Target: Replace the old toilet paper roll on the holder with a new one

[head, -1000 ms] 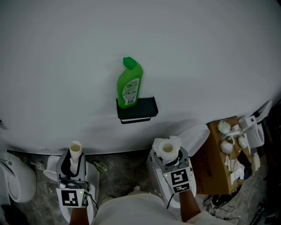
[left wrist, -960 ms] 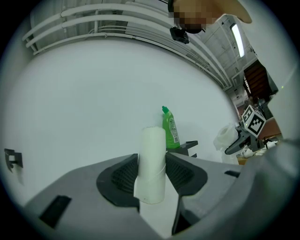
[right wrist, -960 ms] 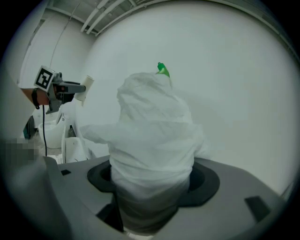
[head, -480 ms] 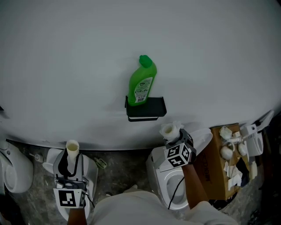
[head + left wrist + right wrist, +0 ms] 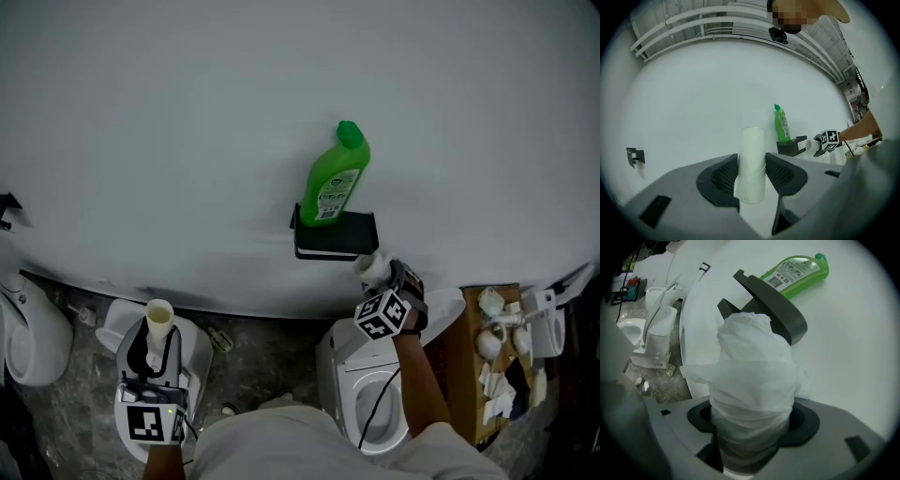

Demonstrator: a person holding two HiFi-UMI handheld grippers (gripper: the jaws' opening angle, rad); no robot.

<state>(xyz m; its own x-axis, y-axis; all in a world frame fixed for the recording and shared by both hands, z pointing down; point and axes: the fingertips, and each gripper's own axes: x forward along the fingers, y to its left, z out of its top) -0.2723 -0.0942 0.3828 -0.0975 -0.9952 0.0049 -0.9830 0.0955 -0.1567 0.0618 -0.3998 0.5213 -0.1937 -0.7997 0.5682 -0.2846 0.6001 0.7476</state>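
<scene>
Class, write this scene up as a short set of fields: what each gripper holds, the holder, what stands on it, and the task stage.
Left gripper: shut on empty pale cardboard tube, held upright, well off to the holder's left
Right gripper: shut on white toilet paper roll, close to the holder's lower right corner
Holder: black wall-mounted holder, no roll seen on it
On top of holder: green plastic bottle, standing
Task stage: old tube off; new roll apparently not yet mounted
</scene>
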